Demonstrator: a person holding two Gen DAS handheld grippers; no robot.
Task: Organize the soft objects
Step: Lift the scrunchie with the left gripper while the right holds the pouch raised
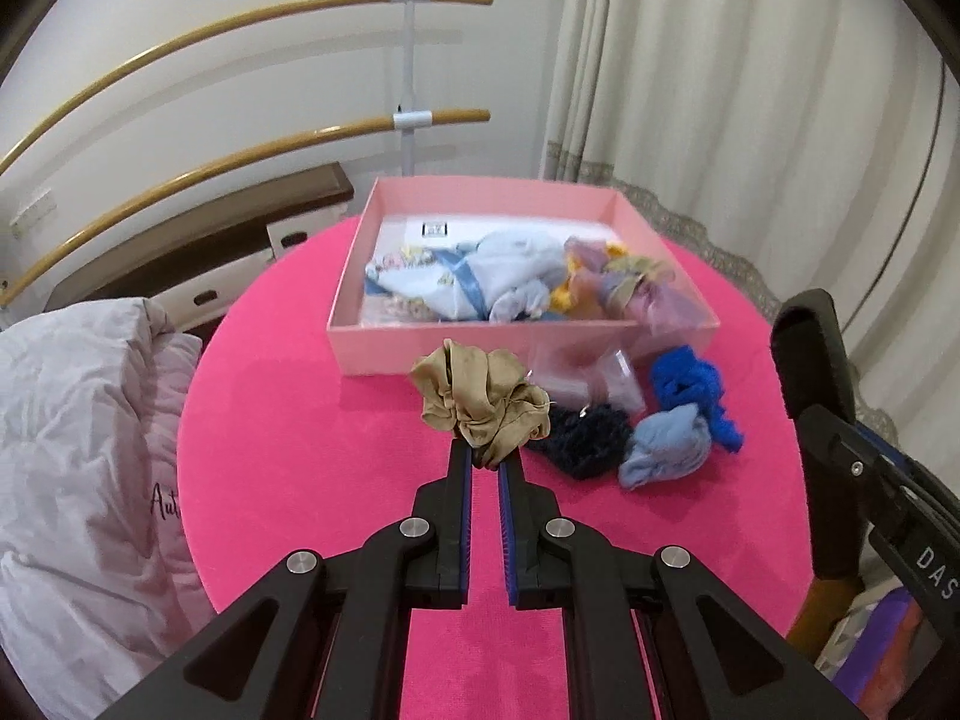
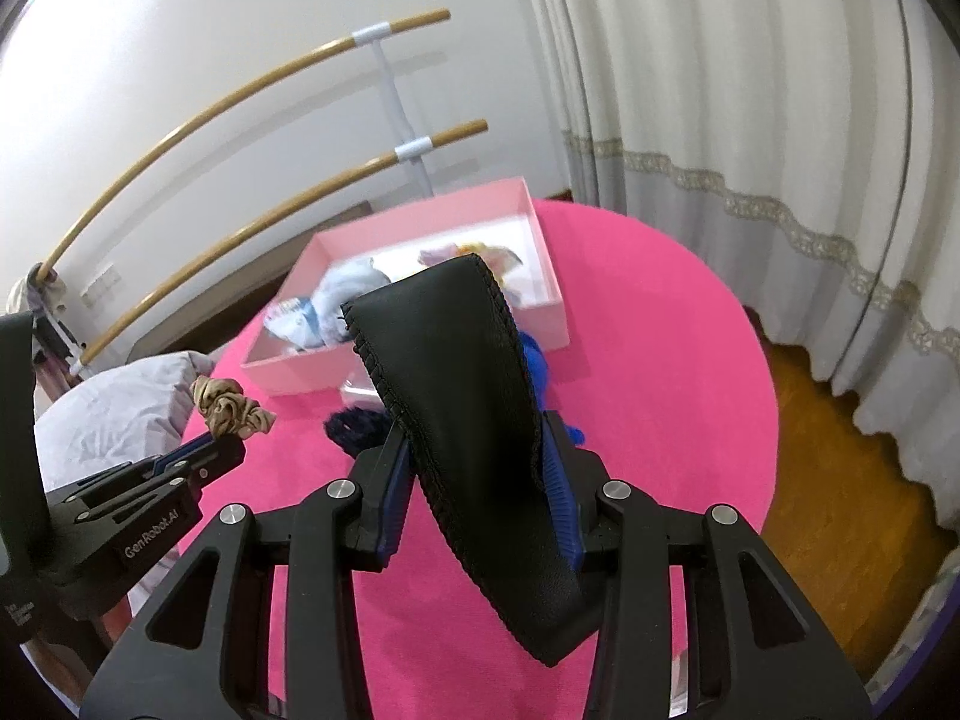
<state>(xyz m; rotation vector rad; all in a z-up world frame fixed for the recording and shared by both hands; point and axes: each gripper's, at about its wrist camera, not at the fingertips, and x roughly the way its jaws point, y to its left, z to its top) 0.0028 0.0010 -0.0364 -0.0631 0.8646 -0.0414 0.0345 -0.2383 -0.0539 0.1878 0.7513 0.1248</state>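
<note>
My left gripper [image 1: 485, 457] is shut on a tan satin scrunchie [image 1: 480, 402] and holds it above the pink round table [image 1: 300, 420], in front of the pink box [image 1: 480, 348]. The scrunchie also shows in the right wrist view [image 2: 231, 408]. My right gripper [image 2: 474, 456] is shut on a black leather pouch [image 2: 462, 408] that stands up between its fingers and hides part of the box [image 2: 420, 228]. A navy scrunchie [image 1: 582, 438], a light blue cloth [image 1: 666, 444] and a bright blue knit piece [image 1: 696, 390] lie on the table right of the left gripper.
The box holds light blue, yellow and mauve soft items [image 1: 510, 276]. A clear packet [image 1: 600, 378] lies against the box front. A white pillow [image 1: 78, 450] sits left of the table. Curtains [image 1: 750, 120] hang at the right, wooden rails [image 1: 240, 144] behind.
</note>
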